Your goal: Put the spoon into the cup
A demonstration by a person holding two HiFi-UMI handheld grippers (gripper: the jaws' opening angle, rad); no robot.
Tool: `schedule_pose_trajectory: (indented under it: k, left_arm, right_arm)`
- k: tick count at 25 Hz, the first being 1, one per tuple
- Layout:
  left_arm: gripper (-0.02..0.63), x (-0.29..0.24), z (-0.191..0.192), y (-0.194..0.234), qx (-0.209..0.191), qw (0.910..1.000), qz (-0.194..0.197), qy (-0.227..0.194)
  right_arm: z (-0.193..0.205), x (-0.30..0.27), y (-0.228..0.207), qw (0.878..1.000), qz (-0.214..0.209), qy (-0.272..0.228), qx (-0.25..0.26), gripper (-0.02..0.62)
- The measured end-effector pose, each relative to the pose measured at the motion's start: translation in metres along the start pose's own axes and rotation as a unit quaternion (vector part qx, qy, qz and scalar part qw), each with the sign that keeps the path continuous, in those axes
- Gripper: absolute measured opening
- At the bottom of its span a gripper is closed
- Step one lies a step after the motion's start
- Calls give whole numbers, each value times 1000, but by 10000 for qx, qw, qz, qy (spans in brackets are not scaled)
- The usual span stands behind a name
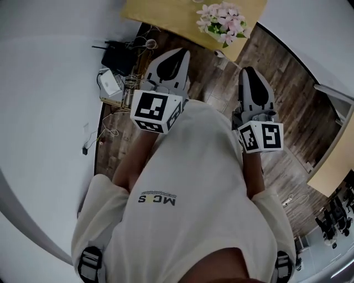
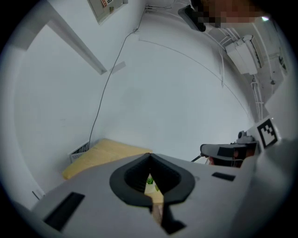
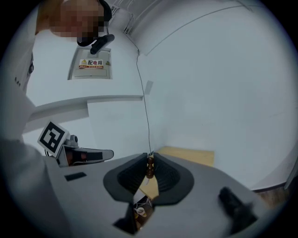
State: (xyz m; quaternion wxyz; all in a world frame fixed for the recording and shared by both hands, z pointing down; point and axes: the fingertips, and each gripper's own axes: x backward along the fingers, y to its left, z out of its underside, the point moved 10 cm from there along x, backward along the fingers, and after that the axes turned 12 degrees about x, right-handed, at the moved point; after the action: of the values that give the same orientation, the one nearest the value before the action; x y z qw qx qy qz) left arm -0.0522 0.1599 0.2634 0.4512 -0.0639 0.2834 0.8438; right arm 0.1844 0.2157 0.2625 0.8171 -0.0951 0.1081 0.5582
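Note:
No spoon or cup shows in any view. In the head view both grippers are held up in front of the person's white shirt, short of the table. My left gripper (image 1: 178,53) has its jaws together, and in its own view they (image 2: 150,157) meet with only a thin slit. My right gripper (image 1: 249,71) also looks shut. In its own view the jaws (image 3: 150,158) meet, and a small brown turned piece (image 3: 150,168) shows in the slit. I cannot tell if that piece is held or lies beyond. Each gripper sees the other, the right one (image 2: 207,148) and the left one (image 3: 109,152).
A light wooden table (image 1: 166,16) stands ahead with a bunch of pink flowers (image 1: 222,21) on it. On the wood floor by the white wall lie a black box (image 1: 119,52), a white box (image 1: 110,83) and cables. A second table edge (image 1: 334,171) is at right.

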Motion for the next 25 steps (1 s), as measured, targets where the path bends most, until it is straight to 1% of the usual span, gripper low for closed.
schedule_pose_trajectory:
  k: [4,7,9,13,16,19,25]
  left_arm:
    - [11,-43,-39,36,18,9996,276,113]
    - [11,-66,-55,58,18,9989,419,193]
    - [11,-78,-62,70,39,9988,425,249]
    - [11,-96,-68,79,114,9987,381,309]
    - [11,-106,-66,79,110,9984,398,388]
    - [11,-115,-61,81,117,9980,378,497]
    - [11,-127,-64,87,115,9985,297,440]
  right_arm:
    - [-25,-67,-8,9999,102,87,48,57]
    - [-35,-99,-10,9997,183,130,36,57]
    - [-38,-115,-11,9997,205,142,-40,57]
    - [-42,-135,-21,9997,178,163,-53,57]
    - [-42,-146,-30,9998,166,131,41,57]
    - [-39,-158,-38,9997,193,158,-19,57]
    - [-42,-184,-42,9999,103,109,82,57]
